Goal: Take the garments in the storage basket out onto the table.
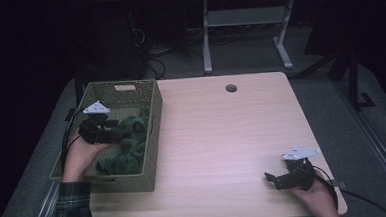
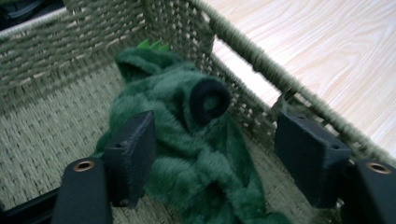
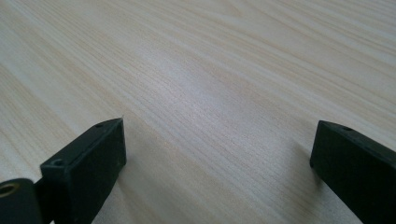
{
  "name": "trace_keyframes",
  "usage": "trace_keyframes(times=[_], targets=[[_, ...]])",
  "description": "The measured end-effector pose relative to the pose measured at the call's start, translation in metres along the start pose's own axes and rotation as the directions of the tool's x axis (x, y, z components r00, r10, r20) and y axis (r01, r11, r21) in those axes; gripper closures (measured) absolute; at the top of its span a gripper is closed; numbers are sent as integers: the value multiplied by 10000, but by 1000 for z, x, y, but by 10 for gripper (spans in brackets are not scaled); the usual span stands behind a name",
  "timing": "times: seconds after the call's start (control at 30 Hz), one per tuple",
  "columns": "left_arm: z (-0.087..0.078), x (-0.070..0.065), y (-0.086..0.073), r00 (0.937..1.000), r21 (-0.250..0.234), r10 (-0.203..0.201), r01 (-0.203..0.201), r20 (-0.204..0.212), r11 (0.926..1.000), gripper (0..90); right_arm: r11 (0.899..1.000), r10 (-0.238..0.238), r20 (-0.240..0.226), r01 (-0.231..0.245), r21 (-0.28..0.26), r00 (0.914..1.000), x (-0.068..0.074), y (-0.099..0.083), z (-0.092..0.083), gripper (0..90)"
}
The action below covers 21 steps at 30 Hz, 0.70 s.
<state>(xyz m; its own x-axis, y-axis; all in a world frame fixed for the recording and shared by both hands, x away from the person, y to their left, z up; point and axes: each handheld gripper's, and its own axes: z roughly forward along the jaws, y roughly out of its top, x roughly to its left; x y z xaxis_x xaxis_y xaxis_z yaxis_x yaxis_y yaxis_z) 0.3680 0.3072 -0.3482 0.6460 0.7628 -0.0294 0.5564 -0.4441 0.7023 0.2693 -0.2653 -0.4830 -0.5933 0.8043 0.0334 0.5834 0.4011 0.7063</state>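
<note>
A green plush toy [image 2: 187, 140] lies crumpled in the basket [image 1: 152, 140], heaped against the wall that faces the middle of the table, with bare weave showing on the far side of it. In the left gripper view it has a dark round opening like a cuff and a few lighter green spikes at its far end, near a basket corner. The left gripper [image 2: 215, 154] reaches into the basket over the toy; its jaws stand apart on either side of the plush, one pad brushing the fur, the other clear of it beside the basket wall, so nothing is clamped. The basket sits on the left part of the table [image 1: 222, 137], its outer side overhanging the left edge. The right gripper [image 1: 277, 180] rests low near the front right corner of the table, pointing towards the basket, well apart from it. Its jaws are wide open over bare wood with nothing between them. A round hole [image 1: 231, 88] sits near the back edge.
</note>
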Motion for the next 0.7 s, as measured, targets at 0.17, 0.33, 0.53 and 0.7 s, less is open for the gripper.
trace_keyframes(times=[0.17, 0.33, 0.53, 0.7], targets=[[8, 7, -7, 9994, 354, -282, 289, -190, 9990, 298, 10000, 3, 0, -3, 2, 10000, 0, 0, 0, 32], [12, 11, -11, 9992, 538, -286, 301, -287, 9981, 292, 10000, 2, 1, -2, 3, 10000, 0, 0, 0, 32], [24, 16, -18, 9989, 1030, -339, 372, -337, 9940, 287, 10000, 7, 0, -7, 4, 10000, 0, 0, 0, 32], [34, 17, -22, 9988, 1478, -415, 447, -247, 9880, 281, 10000, -2, 1, 2, 0, 10000, 0, 0, 0, 32]])
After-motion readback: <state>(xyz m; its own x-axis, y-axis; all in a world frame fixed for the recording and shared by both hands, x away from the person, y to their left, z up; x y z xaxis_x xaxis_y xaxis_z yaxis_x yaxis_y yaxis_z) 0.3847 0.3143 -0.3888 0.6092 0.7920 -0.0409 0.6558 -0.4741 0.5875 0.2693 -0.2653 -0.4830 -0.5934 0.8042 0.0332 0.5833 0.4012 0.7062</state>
